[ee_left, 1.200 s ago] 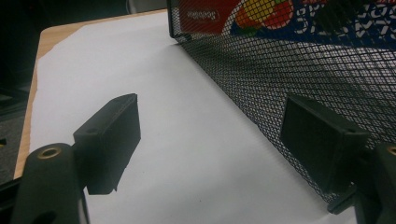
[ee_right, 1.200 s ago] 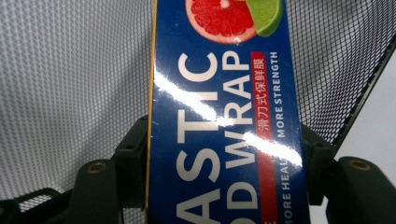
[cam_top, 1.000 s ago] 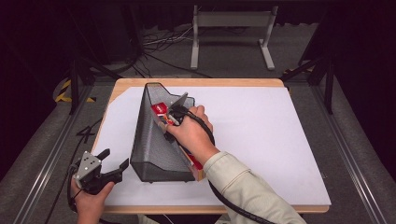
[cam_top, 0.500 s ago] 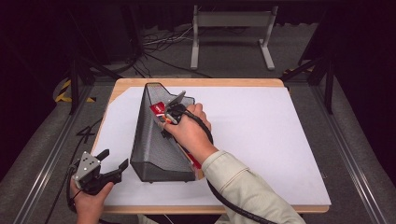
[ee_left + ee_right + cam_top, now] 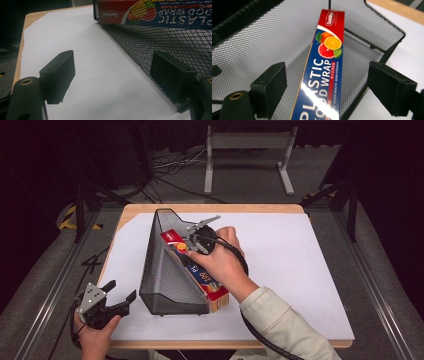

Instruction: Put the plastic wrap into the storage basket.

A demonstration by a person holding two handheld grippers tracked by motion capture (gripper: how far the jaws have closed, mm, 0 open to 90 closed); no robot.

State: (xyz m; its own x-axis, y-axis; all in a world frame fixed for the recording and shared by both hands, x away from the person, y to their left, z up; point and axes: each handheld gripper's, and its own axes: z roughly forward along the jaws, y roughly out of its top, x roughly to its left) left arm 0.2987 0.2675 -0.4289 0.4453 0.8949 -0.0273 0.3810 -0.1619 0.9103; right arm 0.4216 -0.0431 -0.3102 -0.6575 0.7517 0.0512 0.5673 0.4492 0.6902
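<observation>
Step in hand: placing the long red-and-blue cardboard box of plastic food wrap (image 5: 325, 72) into the black wire-mesh triangular file holder (image 5: 165, 270), by my judgement at the moment of letting go.
Right tool (image 5: 196, 236): its 2 jaws are standing wide apart and have just been opening; the box is lying between and below them, and neither pad is pressing on it.
Left tool (image 5: 116, 296): its 2 jaws are standing open with nothing between them, hovering over the white sheet (image 5: 82, 75) on the table, just beside the holder's mesh wall.
Box: lying slanted inside the holder, directly under the right tool, its far end leaning up against the mesh; its near end is sticking out of the holder's open side, close to the wrist.
Doing it well: lifting the right tool straight away from the box, keeping both pads clear of its long edges so it is not dragged out.
Watching for: the box sliding along the mesh once it is free.
Left tool's part: being ready to steady the holder's near wall if it shifts.
</observation>
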